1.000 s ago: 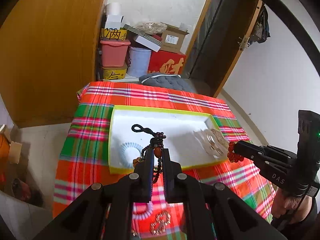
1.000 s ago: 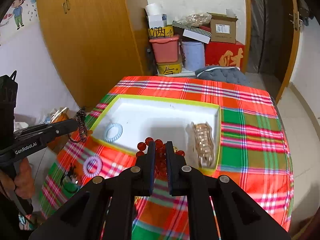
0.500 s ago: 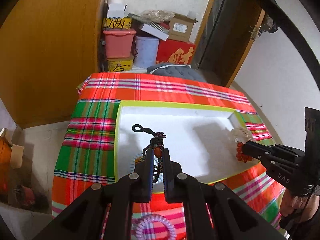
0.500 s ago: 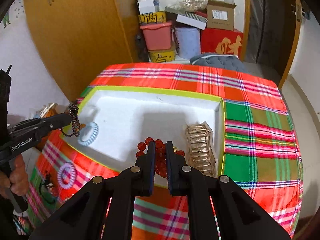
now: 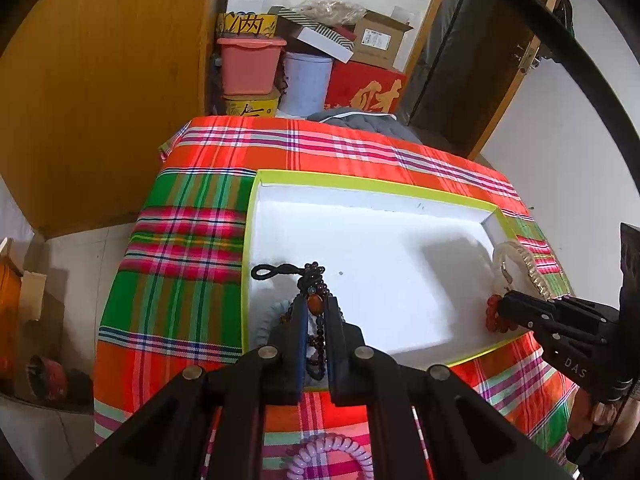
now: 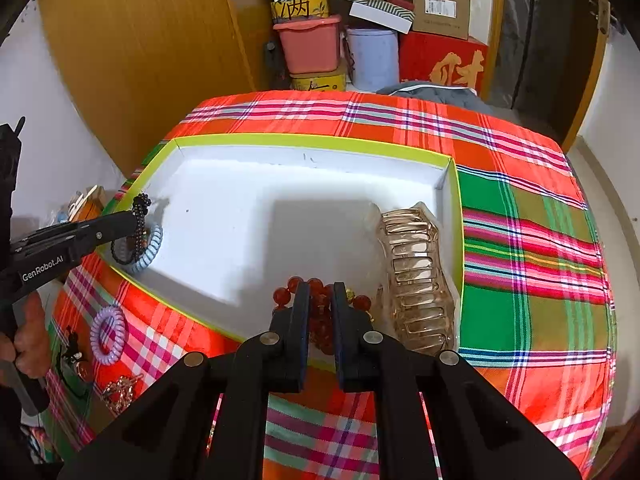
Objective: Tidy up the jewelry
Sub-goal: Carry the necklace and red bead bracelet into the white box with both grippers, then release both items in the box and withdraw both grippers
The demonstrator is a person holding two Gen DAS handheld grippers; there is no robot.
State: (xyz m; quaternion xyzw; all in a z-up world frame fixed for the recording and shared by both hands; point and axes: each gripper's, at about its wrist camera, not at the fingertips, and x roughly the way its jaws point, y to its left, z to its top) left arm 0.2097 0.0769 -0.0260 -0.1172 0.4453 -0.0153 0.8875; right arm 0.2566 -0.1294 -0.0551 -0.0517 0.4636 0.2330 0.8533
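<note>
Both grippers lower and closer over white tray [image 5: 360,200] vs a sec ago; tray now bigger in both views. Left gripper [image 5: 316,312] pinching dark bead bracelet [image 5: 314,276], fingers nearly together w/ strand between them, cord loop sticking out to the left, hanging over tray's left end just above blue coil hair tie [image 6: 148,248]. Right gripper [image 6: 320,300]: jaws just been opening a bit, red bead bracelet [image 6: 320,316] between fingers, beads bunched at tray's near edge; can't tell if pads pressing on it. Clear amber hair clip [image 6: 416,280] lying in tray's right end, just beside red beads. Purple coil hair tie [image 6: 108,334] on plaid tablecloth [image 6: 520,240] outside tray, near-left; gold chain piece [image 6: 120,392] nearer still on cloth. Hand [image 6: 28,332] on left gripper's handle. Boxes and pink bin [image 5: 248,64] stacked behind table, next to wooden cupboard [image 5: 100,80].
</note>
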